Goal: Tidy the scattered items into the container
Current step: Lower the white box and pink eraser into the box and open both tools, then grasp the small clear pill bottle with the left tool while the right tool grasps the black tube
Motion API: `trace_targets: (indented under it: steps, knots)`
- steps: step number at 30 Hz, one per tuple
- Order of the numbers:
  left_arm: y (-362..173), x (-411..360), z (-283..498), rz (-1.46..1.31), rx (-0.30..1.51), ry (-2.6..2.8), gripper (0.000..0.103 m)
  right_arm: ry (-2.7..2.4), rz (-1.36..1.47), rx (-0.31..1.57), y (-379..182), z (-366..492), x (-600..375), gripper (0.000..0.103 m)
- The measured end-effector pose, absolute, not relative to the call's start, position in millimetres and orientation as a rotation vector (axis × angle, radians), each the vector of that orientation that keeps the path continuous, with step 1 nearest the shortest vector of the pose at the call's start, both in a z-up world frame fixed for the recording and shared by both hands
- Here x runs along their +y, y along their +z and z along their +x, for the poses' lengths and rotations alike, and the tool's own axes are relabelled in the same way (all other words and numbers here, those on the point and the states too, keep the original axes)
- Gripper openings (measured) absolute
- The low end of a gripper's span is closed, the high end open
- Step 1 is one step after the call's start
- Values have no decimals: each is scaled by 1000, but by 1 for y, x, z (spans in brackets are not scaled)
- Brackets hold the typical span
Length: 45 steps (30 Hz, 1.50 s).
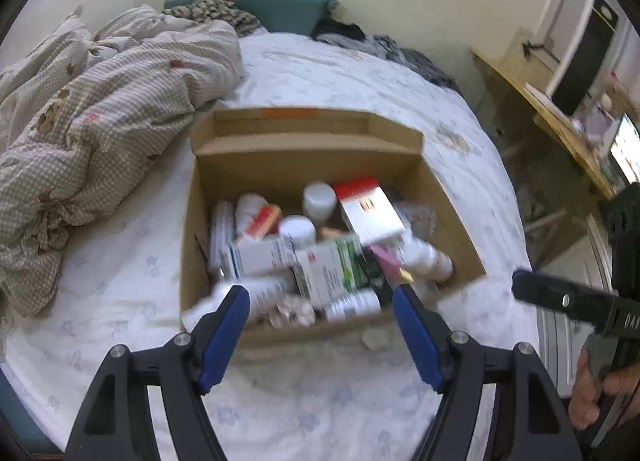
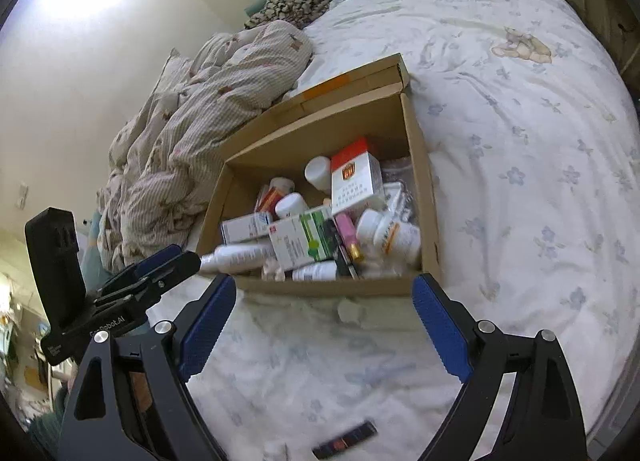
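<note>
matt brown cardboard box (image 2: 424, 197) on soft printed cotton sheet (image 2: 520, 141); glossy white plastic bottles (image 2: 390, 235) inside.

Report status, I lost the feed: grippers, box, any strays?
Left gripper and right gripper open, empty. Cardboard box full of medicine. Small dark packet loose on bedsheet. Nothing blocking.

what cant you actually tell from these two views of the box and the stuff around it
- Bottom layer of the cardboard box: buried under piled items, both views.
- Label text on the green and white carton: motion blur, left wrist view.
- Small dark item on the sheet: blurred, near the bottom edge, right wrist view.
- Pale lump before the box: too blurred to identify.
- Desk clutter: distorted at the rim.
</note>
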<state>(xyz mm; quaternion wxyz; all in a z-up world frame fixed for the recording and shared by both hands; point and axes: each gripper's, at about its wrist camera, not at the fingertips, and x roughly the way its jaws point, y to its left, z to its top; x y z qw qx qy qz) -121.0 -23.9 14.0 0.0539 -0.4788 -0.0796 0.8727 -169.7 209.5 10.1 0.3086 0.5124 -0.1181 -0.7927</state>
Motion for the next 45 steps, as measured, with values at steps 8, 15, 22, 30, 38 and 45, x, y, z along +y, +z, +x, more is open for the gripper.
trace_targets:
  steps: [8,15,22,30,38,45]
  knots:
    - [-18,-2,-83,-1664,-206,2450,75,-1910,1501,-176,-18,-140,209,92]
    - [-68,-3,-61,-1949,-270,2223,75,-1673,1752,-93,-82,-118,201,91]
    - [-91,17,-37,-2045,-157,1993,75,-1568,1861,-36,-116,-107,188,81]
    - [-116,40,-13,-2125,-112,1790,75,-1543,1863,90,-135,-90,162,58]
    - [-95,33,-19,-2027,-12,2013,28,-1652,1750,227,-118,-88,157,11]
    - [-44,12,-28,-1814,-127,2208,28,-1718,1635,129,-76,-106,167,11]
